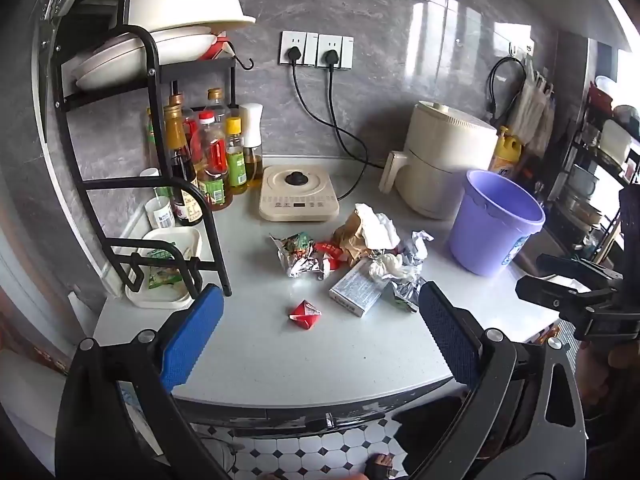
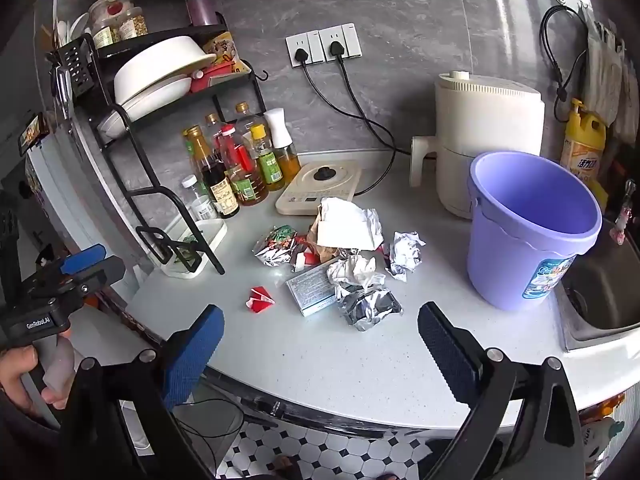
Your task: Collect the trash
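Left wrist view: the left gripper [image 1: 320,336] hangs over the near edge of the pale countertop [image 1: 340,352] with its blue-padded jaws spread wide and nothing between them. The trash pile [image 1: 360,252] lies in the middle of the counter, beyond the jaws: crumpled foil wrappers, a brown paper bag, white tissue and a flat grey carton [image 1: 354,294] whose print is too small to read. A folded red wrapper [image 1: 305,314] lies apart, nearer than the rest. The purple bucket [image 1: 494,222] stands to the right of the pile; its label is turned away and partly cut off. At the right edge the right gripper [image 1: 576,292] shows only as a dark frame, its jaws not visible here. The dish rack [image 1: 148,152] on the left hides part of the sauce bottles [image 1: 208,160], and their labels cannot be read.

Right wrist view: the right gripper [image 2: 322,354] likewise stands wide open and empty above the near counter edge. The trash pile [image 2: 344,256] sits just beyond it, left of the purple bucket [image 2: 528,232], whose blue label is legible only as colour. At far left a hand [image 2: 24,376] grips the left gripper's handle, marked "GenRobot.AI"; the left gripper [image 2: 84,266] is seen side-on. The yellow detergent bottle [image 2: 582,140] carries writing too blurred to read. The sink [image 2: 600,296] is cut off at the right.
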